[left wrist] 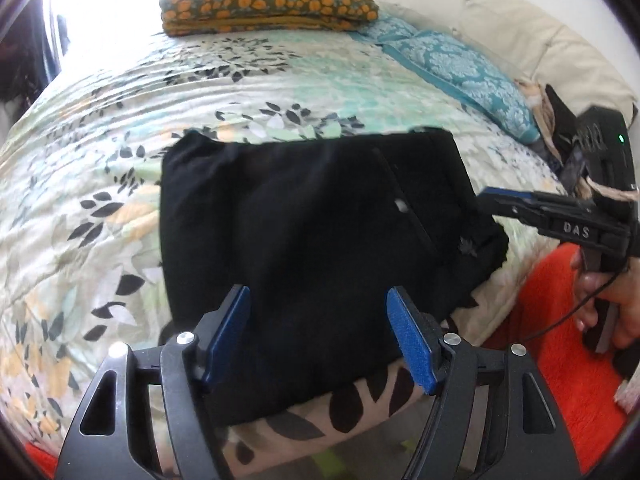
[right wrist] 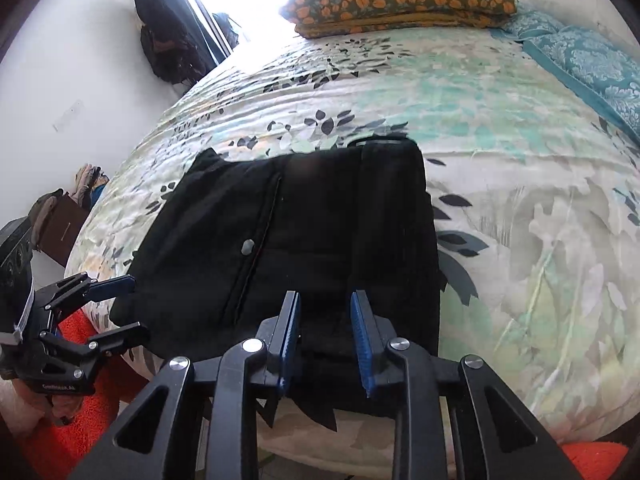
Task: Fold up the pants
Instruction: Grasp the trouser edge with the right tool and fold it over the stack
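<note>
Black pants point(left wrist: 312, 232) point(right wrist: 304, 232) lie folded into a compact rectangle near the front edge of a bed with a leaf-print quilt point(left wrist: 100, 160) point(right wrist: 520, 208). My left gripper point(left wrist: 318, 296) hovers over the near edge of the pants, jaws wide open and empty; the right wrist view shows it at the pants' left corner point(right wrist: 124, 308). My right gripper point(right wrist: 325, 296) hangs above the near right part of the pants with a narrow gap between its blue pads and nothing pinched. In the left wrist view its tip point(left wrist: 486, 196) sits at the pants' right edge, held by a hand point(left wrist: 624, 308).
A folded orange-flowered blanket point(left wrist: 268, 4) point(right wrist: 404, 0) and a teal pillow point(left wrist: 460, 76) point(right wrist: 592, 64) lie at the far end of the bed. An orange-red rug point(left wrist: 560, 340) point(right wrist: 80, 420) covers the floor by the near edge. A dark bag point(right wrist: 164, 40) hangs on the left wall.
</note>
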